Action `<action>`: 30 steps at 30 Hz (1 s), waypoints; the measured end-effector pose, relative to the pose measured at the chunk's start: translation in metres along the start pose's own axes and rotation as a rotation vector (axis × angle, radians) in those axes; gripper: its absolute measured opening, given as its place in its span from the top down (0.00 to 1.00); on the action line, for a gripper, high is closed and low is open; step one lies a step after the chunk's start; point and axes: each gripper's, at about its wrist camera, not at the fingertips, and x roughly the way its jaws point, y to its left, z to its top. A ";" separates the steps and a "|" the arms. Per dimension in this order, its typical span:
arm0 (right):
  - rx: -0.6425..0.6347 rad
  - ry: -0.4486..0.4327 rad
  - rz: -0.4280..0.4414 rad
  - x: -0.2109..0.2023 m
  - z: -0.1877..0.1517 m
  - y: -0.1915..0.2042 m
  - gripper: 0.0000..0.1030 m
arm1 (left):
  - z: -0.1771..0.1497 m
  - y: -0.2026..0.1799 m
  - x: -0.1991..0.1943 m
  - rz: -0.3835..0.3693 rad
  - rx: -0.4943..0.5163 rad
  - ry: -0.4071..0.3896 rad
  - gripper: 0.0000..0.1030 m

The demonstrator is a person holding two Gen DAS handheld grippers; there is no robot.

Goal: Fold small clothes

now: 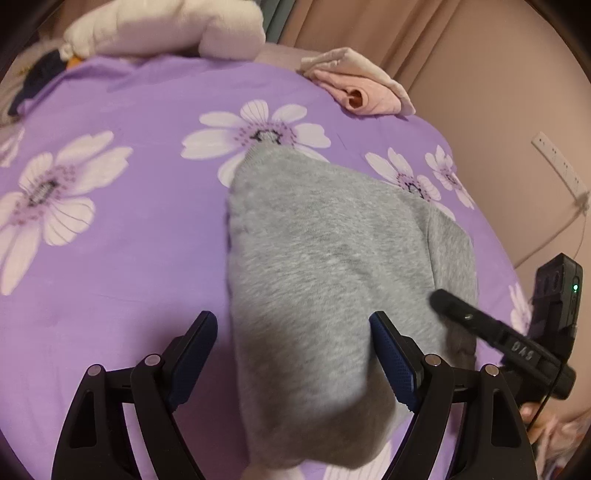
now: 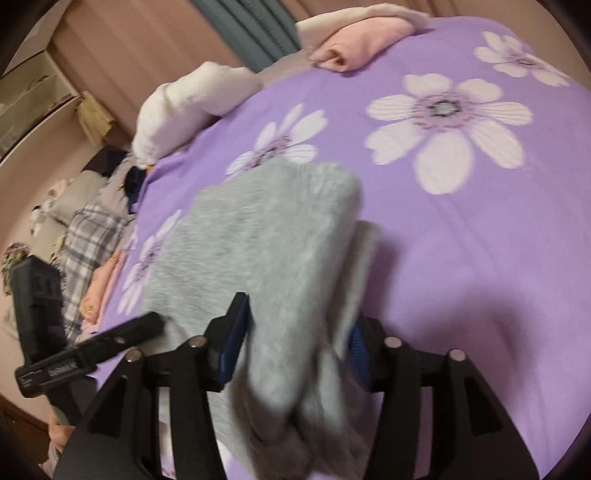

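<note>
A grey knit garment point(image 1: 325, 258) lies folded on the purple floral bedsheet point(image 1: 122, 258). My left gripper point(image 1: 291, 325) stands open and wide over its near end. The cloth runs between the two blue pads, and only the right pad is against its edge. A black finger point(image 1: 454, 308) of the other tool rests on the garment's right side. In the right wrist view, the same grey garment point(image 2: 266, 240) is bunched and blurred between the fingers of my right gripper point(image 2: 297, 325). Those jaws stand apart and open, and the cloth partly hides the right pad.
Folded pink clothes point(image 1: 362, 92) sit at the bed's far edge, next to a white plush toy point(image 1: 166, 29). A plaid cloth point(image 2: 88, 236) and more pink laundry point(image 2: 99, 291) lie off the left side. A power strip point(image 1: 557, 162) hangs on the wall at right.
</note>
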 end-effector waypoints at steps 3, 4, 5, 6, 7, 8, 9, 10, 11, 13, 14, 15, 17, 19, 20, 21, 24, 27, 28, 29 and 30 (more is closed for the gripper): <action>0.001 -0.052 -0.056 -0.019 0.000 -0.004 0.36 | -0.004 -0.002 -0.016 0.037 0.030 -0.037 0.19; -0.007 -0.078 -0.065 -0.026 0.002 -0.003 0.36 | -0.004 -0.003 -0.019 0.043 0.037 -0.048 0.19; -0.014 -0.093 -0.059 -0.030 0.005 0.000 0.36 | -0.004 -0.005 -0.025 0.046 0.048 -0.063 0.19; -0.024 -0.107 -0.048 -0.035 0.006 0.002 0.36 | -0.004 -0.007 -0.029 0.045 0.055 -0.074 0.19; -0.042 -0.119 -0.033 -0.038 0.007 0.007 0.36 | -0.004 -0.009 -0.032 0.040 0.061 -0.082 0.19; -0.071 -0.126 -0.014 -0.040 0.008 0.014 0.36 | -0.004 -0.012 -0.035 0.033 0.070 -0.090 0.19; -0.103 -0.128 0.002 -0.041 0.008 0.022 0.36 | -0.004 -0.015 -0.037 0.028 0.077 -0.098 0.19; -0.132 -0.126 0.012 -0.040 0.007 0.030 0.39 | -0.005 -0.019 -0.039 0.022 0.088 -0.105 0.19; -0.155 -0.121 0.016 -0.038 0.005 0.036 0.41 | -0.005 -0.022 -0.039 0.019 0.099 -0.107 0.19; -0.211 -0.101 -0.008 -0.031 0.002 0.048 0.54 | -0.007 -0.032 -0.038 0.018 0.131 -0.111 0.19; -0.224 -0.093 -0.020 -0.028 0.000 0.048 0.57 | -0.008 -0.036 -0.036 0.021 0.146 -0.107 0.20; -0.239 -0.080 -0.035 -0.023 -0.001 0.049 0.61 | -0.010 -0.038 -0.033 0.022 0.158 -0.102 0.22; -0.241 -0.046 -0.059 -0.010 -0.002 0.045 0.65 | -0.013 -0.042 -0.023 0.020 0.172 -0.065 0.29; -0.211 -0.008 -0.103 0.003 0.000 0.034 0.69 | -0.017 -0.042 -0.012 0.020 0.170 -0.030 0.29; -0.198 0.005 -0.119 0.007 0.001 0.029 0.72 | -0.020 -0.042 -0.007 0.027 0.174 -0.017 0.29; -0.184 0.021 -0.130 0.010 0.001 0.025 0.74 | -0.023 -0.043 -0.004 0.039 0.187 -0.015 0.29; -0.160 0.039 -0.141 0.015 0.000 0.017 0.82 | -0.025 -0.047 -0.002 0.051 0.210 -0.019 0.29; -0.155 0.032 -0.139 0.010 -0.001 0.018 0.82 | -0.025 -0.046 -0.002 0.054 0.207 -0.017 0.29; -0.162 0.017 -0.124 0.004 -0.003 0.022 0.79 | -0.025 -0.045 -0.003 0.056 0.204 -0.017 0.29; -0.170 0.006 -0.111 -0.002 -0.004 0.024 0.77 | -0.026 -0.045 -0.003 0.058 0.202 -0.017 0.29; -0.179 -0.004 -0.096 -0.007 -0.006 0.027 0.76 | -0.026 -0.044 -0.004 0.060 0.201 -0.018 0.29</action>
